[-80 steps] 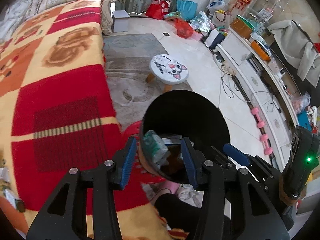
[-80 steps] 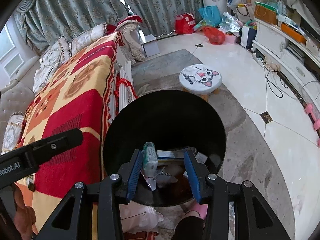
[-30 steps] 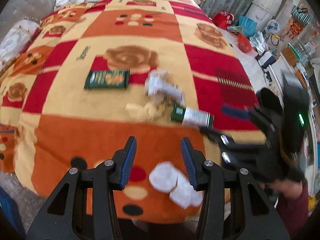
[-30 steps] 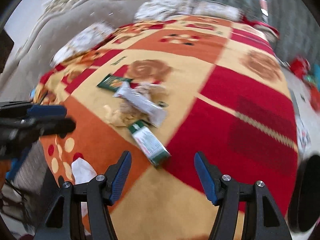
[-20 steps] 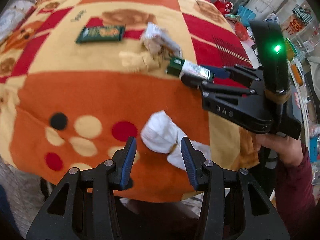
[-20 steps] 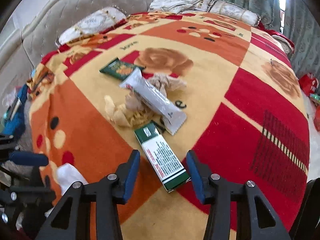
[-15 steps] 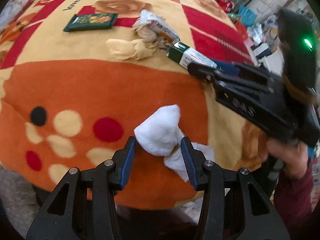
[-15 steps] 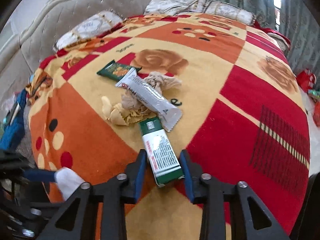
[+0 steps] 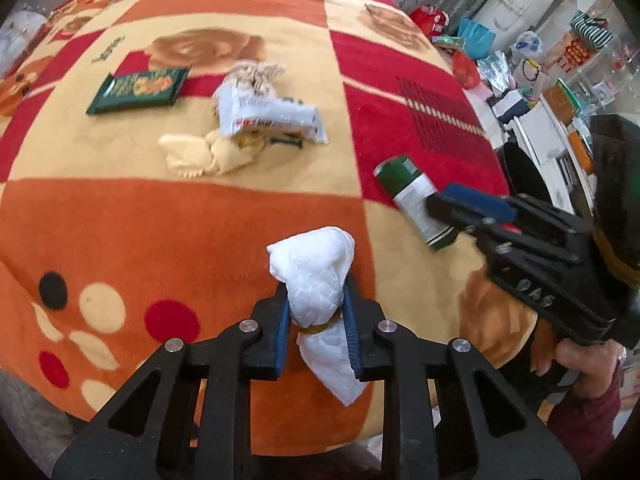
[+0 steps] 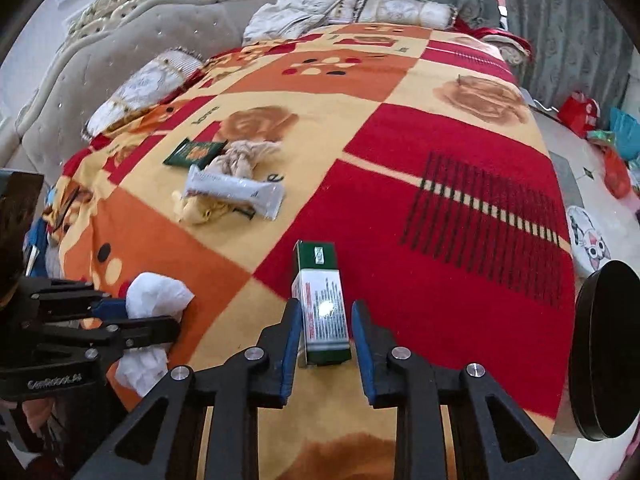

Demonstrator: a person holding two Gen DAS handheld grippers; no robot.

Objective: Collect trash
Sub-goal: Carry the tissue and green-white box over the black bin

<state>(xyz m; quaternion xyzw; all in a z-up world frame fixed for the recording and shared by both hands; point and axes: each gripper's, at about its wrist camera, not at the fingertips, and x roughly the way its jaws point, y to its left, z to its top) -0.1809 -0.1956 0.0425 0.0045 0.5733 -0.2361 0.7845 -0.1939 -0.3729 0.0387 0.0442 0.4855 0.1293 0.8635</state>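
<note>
My left gripper (image 9: 314,322) is shut on a crumpled white tissue (image 9: 314,276) at the near edge of the bed; it also shows in the right wrist view (image 10: 154,294). My right gripper (image 10: 325,330) is closed around a green and white box (image 10: 322,306), which is lifted slightly off the blanket; the box also shows in the left wrist view (image 9: 414,198). Further back lie a white wrapper (image 10: 234,192), a yellow crumpled cloth (image 9: 204,154), a beige rag (image 10: 240,158) and a dark green packet (image 9: 138,90).
The red, orange and yellow blanket (image 10: 440,152) covers the bed. The black trash bin (image 10: 600,350) stands at the right off the bed's edge. Pillows (image 10: 312,8) and a padded headboard (image 10: 80,60) are at the back. A cat-face stool (image 10: 588,242) stands on the floor.
Both grippers swung from the bin to the bed. The left gripper closed on the white tissue. The right gripper closed on the green and white box and drew it away from the pile.
</note>
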